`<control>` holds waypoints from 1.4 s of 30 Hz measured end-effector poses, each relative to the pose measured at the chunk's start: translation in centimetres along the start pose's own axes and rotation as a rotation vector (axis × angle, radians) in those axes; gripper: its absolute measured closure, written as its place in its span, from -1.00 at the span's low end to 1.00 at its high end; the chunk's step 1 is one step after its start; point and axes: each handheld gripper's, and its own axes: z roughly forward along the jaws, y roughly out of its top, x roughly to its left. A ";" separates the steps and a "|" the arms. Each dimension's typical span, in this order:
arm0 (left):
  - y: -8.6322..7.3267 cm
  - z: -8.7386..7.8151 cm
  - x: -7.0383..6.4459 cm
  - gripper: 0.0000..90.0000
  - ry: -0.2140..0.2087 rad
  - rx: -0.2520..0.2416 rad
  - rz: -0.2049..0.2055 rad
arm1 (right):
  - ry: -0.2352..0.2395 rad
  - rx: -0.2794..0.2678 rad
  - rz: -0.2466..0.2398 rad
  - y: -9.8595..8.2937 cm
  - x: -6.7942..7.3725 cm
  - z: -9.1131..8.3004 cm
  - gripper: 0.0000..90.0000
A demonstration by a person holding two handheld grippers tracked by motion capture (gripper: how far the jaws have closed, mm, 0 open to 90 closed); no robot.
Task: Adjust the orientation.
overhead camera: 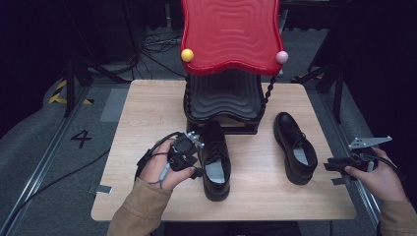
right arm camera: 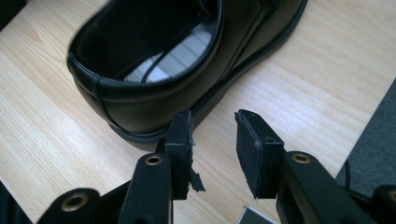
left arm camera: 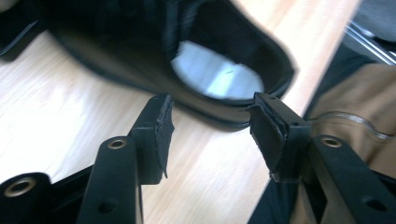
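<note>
Two black leather shoes stand on the wooden table (overhead camera: 147, 113), toes toward the rack. My left gripper (overhead camera: 195, 164) is beside the left shoe (overhead camera: 215, 162), at its left flank. In the left gripper view the left gripper (left arm camera: 210, 126) is open, and the left shoe's (left arm camera: 140, 60) heel opening lies just beyond the tips, untouched. My right gripper (overhead camera: 334, 173) hovers off the right side of the right shoe (overhead camera: 295, 147). It is open too in the right gripper view (right arm camera: 214, 128), a short way from that shoe's (right arm camera: 154, 93) heel.
A two-level shoe rack stands at the table's back, with a red wavy top shelf (overhead camera: 230, 34) and a black lower shelf (overhead camera: 223, 98). A yellow ball (overhead camera: 187, 55) and a pink ball (overhead camera: 281, 57) cap its posts. The table's right edge is close to my right gripper.
</note>
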 end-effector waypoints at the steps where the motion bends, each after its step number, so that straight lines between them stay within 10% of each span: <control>1: -0.4 -0.2 0.4 0.08 0.014 0.000 -0.017 | -0.001 -0.005 -0.003 0.2 0.1 -0.1 0.48; 11: -3.4 -0.9 2.5 0.05 0.069 -0.010 -0.130 | 0.065 -0.060 -0.072 3.1 1.9 0.0 0.48; 22: -5.8 -1.8 2.7 0.03 0.088 -0.032 -0.190 | 0.136 0.010 -0.143 6.5 5.2 2.9 0.46; 33: -6.7 -2.2 2.8 0.02 0.097 -0.041 -0.210 | 0.075 0.205 -0.074 7.0 6.4 7.1 0.59; 42: -6.5 -2.1 3.0 0.01 0.100 -0.051 -0.208 | 0.045 0.208 0.098 6.9 6.6 7.1 0.84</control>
